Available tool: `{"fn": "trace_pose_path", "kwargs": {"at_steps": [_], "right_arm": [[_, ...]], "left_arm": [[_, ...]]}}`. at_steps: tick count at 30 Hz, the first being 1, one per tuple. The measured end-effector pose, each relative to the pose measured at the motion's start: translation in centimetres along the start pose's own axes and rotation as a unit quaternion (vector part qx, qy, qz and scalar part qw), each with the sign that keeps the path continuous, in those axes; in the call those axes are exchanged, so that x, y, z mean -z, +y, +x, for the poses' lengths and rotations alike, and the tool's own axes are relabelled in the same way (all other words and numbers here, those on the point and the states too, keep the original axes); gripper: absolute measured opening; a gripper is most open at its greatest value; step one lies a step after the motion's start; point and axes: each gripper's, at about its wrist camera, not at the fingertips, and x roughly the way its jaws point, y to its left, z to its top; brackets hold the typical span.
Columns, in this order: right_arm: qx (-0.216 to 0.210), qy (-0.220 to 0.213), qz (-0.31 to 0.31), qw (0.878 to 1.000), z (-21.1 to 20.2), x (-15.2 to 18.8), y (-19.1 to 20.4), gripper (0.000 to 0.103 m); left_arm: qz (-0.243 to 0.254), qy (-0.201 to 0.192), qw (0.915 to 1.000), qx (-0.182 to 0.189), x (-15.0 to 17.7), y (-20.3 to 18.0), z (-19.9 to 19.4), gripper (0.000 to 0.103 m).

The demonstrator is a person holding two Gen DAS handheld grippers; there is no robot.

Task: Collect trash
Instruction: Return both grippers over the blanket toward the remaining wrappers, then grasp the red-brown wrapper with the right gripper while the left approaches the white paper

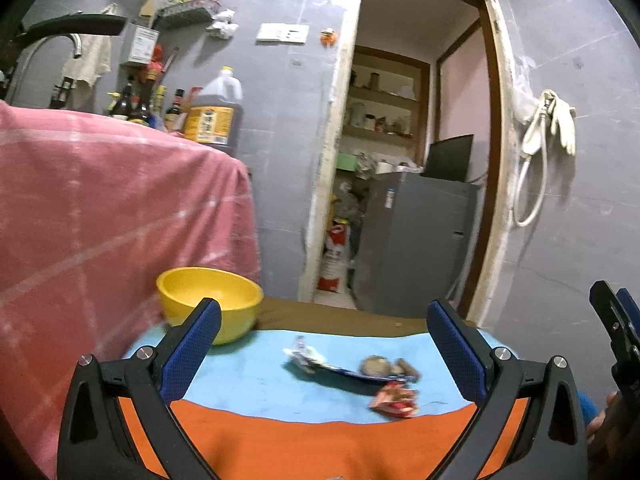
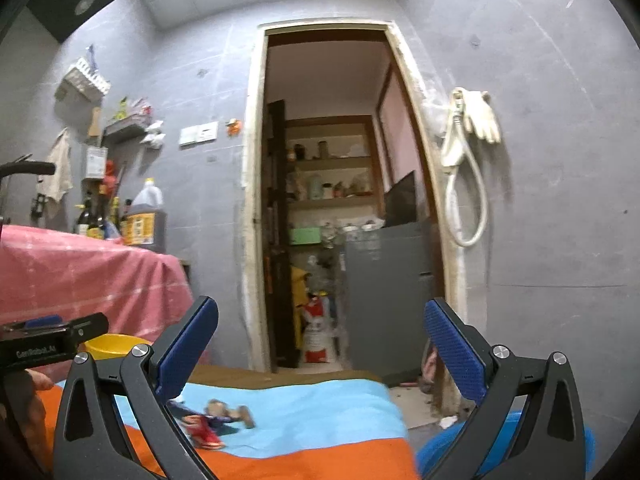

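Observation:
A small heap of trash lies on the blue part of a blue and orange cloth: a white and blue wrapper, a brown round scrap and a red wrapper. My left gripper hangs open just short of the heap, with nothing between its fingers. A yellow bowl stands at the cloth's far left. In the right wrist view the same trash lies low and left, behind the left finger. My right gripper is open and empty, pointing towards the doorway.
A pink checked cloth covers a higher counter on the left, with bottles and an oil jug behind it. A doorway opens onto a grey fridge. Something blue sits low beside the table's right end.

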Motion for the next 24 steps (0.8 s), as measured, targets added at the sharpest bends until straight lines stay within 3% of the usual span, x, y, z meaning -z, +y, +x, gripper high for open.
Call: {"fn": "trace_pose_path", "kwargs": {"at_steps": [8,14,24], "right_arm": [[-0.042,0.025,-0.020,0.999,1.7,0.8,3.4,0.103],[-0.066,0.070,-0.041,0.995,3.4,2.1,5.6,0.103],[-0.094,0.210,-0.095,0.969,7.4,5.7,8.6,0.103]], "left_arm": [[0.006,0.005,0.9993,-0.036,0.7,3.8,0.1,0.101],[0.016,0.017,0.9985,-0.050,1.6,6.0,0.8,0.101],[0.016,0.073,0.9960,-0.048,2.1,7.7,3.1,0.101]]}}
